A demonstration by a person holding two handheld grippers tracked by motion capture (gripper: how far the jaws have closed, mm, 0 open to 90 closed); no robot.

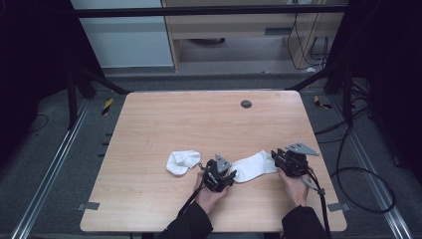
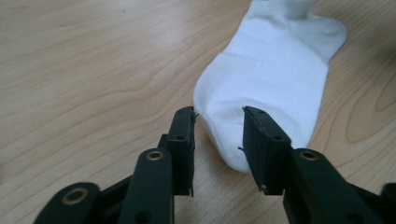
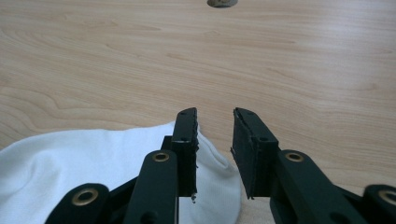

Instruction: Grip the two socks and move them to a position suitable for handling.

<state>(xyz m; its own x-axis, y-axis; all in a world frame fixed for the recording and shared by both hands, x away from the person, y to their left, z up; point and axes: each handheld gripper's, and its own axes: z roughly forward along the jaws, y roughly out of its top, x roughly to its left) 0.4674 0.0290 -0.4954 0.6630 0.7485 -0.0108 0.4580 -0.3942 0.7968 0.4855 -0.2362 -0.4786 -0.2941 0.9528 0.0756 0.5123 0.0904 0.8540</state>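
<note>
A flat white sock [image 1: 255, 166] lies on the wooden table [image 1: 199, 119] near the front, between my two grippers. My left gripper [image 1: 232, 175] is at the sock's left end. In the left gripper view that gripper [image 2: 218, 117] is open, and the rounded end of the sock [image 2: 271, 74] lies between and below its jaws. My right gripper [image 1: 275, 157] is at the sock's right end. It [image 3: 215, 116] is open too, its left jaw over the sock's edge [image 3: 93, 158]. A second white sock [image 1: 182, 162] lies crumpled to the left.
A small grey round disc [image 1: 246, 104] sits in the table near its far edge, also seen as a disc [image 3: 222, 3] ahead of the right gripper. Black cables [image 1: 363, 174] loop on the floor to the right. Bare wood stretches behind the socks.
</note>
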